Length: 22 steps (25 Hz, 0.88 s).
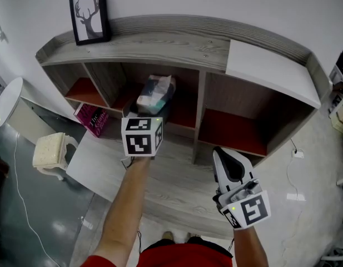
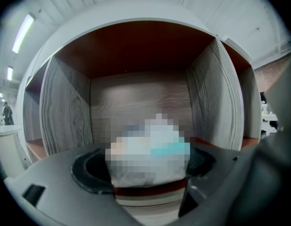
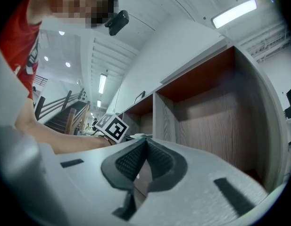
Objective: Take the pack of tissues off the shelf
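Gripping hand: our left hand-held gripper (image 1: 152, 111) reaches into the shelf (image 1: 177, 43), jaws closed onto the pack of tissues (image 1: 155, 93), one pad on each side of it.
Pack of tissues: it sits at the mouth of the shelf's middle compartment, over the front edge of the red floor. We cannot tell whether it rests there or is lifted.
Idle hand: our right hand-held gripper (image 1: 227, 159) hangs in front of the shelf's right compartment, well apart from the pack. Its ribbed pads are pressed together with nothing between them.
Walls around the pack: grey wood side walls stand to either side of it, and the back panel is behind it. An upright divider (image 1: 200, 115) separates it from the shelf's right compartment.
Marker cube: the left one (image 1: 142, 137) sits just in front of the shelf's middle compartment and hides the pack's near edge in the head view.
On top of the shelf: a framed deer picture (image 1: 89, 13) leans at the left end, and a white panel (image 1: 271, 71) lies at the right end.
Bench: its grey wood surface (image 1: 177, 191) spreads out in front of the shelf, below both our arms.
Left of the shelf: a pink box (image 1: 92, 119) lies by the lower-left corner. A cream stool (image 1: 50, 151) stands farther out, and a round white table (image 1: 8, 100) beyond that.
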{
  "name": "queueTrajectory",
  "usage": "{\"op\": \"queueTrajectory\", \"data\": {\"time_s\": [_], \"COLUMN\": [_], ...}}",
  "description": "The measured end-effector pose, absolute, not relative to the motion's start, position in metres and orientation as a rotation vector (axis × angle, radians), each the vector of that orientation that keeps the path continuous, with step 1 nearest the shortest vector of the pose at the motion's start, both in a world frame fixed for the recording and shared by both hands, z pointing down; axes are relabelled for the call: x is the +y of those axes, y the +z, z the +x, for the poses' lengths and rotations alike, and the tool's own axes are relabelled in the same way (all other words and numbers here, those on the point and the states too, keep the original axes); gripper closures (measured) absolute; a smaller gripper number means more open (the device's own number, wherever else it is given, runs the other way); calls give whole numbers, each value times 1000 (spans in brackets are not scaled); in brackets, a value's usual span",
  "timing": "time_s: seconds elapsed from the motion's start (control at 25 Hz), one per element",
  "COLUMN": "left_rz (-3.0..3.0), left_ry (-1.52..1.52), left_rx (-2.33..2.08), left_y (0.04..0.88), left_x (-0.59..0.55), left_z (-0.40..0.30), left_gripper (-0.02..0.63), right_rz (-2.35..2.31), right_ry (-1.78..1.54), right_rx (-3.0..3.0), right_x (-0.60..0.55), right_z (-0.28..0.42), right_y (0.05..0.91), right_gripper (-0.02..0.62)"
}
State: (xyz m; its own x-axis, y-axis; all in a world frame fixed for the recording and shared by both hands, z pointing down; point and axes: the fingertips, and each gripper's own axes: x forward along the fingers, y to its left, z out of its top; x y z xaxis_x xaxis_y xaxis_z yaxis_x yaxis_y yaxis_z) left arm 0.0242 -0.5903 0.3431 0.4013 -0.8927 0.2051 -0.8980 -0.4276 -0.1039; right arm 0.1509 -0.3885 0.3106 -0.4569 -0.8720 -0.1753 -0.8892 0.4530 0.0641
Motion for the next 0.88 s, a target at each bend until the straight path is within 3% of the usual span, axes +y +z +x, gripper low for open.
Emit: {"op": "queueTrajectory", "data": {"time_s": [0.88], "left_rz": [2813], "left_ry": [-6], "left_rx": [-1598], "left_y": [281], "left_x": [-402], "left_z": [-22], "left_gripper": [185], "right_rz": [-1471], "right_ry": [295], "right_rx": [2549], "right_x": [-328], "right_z": [102], "right_y": [274], "right_gripper": [591]}}
